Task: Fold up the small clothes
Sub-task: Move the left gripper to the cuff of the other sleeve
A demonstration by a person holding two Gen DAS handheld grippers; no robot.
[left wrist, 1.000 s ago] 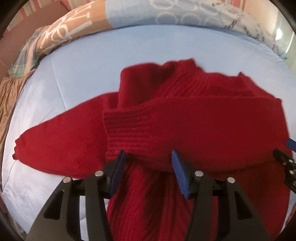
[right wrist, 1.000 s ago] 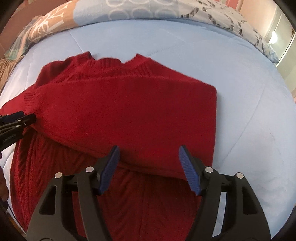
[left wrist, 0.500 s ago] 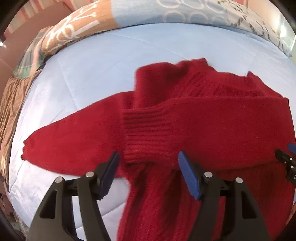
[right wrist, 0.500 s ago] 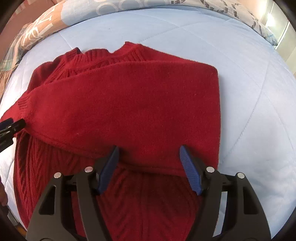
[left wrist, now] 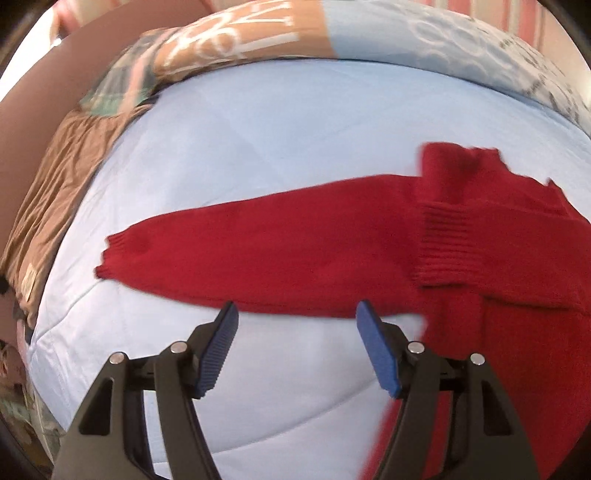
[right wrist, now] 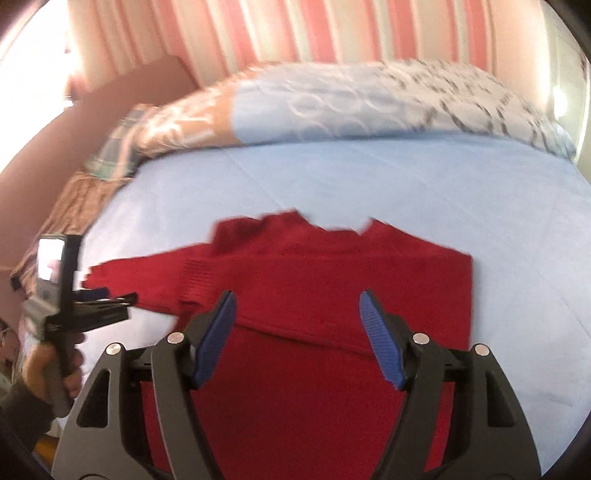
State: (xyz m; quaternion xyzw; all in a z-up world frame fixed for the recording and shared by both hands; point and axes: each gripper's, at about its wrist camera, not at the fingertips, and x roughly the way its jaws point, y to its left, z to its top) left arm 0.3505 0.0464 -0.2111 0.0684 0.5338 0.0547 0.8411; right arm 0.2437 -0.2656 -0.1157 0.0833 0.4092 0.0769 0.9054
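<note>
A red knit sweater lies on the light blue bed cover. Its right sleeve is folded across the chest, with the ribbed cuff on the body. Its left sleeve stretches out flat to the left. My left gripper is open and empty, just in front of that sleeve's near edge; it also shows in the right wrist view. My right gripper is open and empty, raised above the sweater's body.
Patterned pillows lie along the head of the bed before a striped wall. A brown cloth hangs over the bed's left edge. Bare blue cover lies under the left gripper and right of the sweater.
My left gripper moved left, from over the folded cuff to the outstretched left sleeve. My right gripper pulled back and tilted up, away from the sweater. Both stayed open.
</note>
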